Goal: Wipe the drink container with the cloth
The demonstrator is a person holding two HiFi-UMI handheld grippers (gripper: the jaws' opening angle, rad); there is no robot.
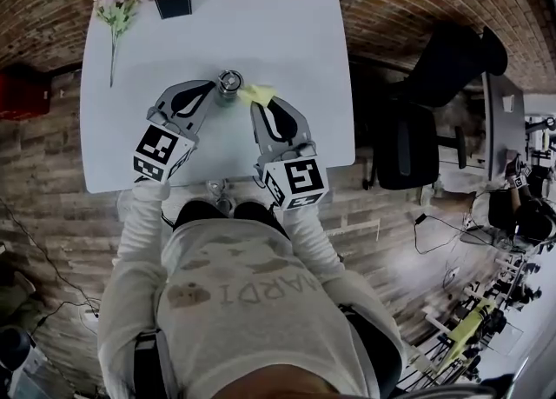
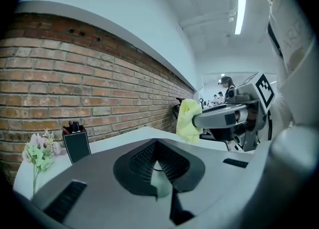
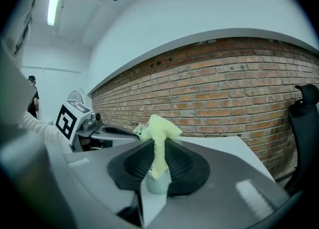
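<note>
Cloth [image 3: 160,126] pinched in right tool [image 3: 155,143]; left tool [image 2: 156,143] closed, seemingly empty, beside drink container [image 1: 229,84].

Yellow cloth [image 1: 257,93] beside can [image 1: 229,84] on white table [image 1: 261,23]

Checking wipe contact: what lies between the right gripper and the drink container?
The yellow cloth, pinched by the right gripper, lies beside the drink container; the head view shows it.

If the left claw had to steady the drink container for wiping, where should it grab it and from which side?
Probably its round side wall, approached from the person's left. The drink container stands upright on the table, so the wall gives two opposing faces. The left claw, jaws together, points at that side; the right claw holds the cloth at the other.
</note>
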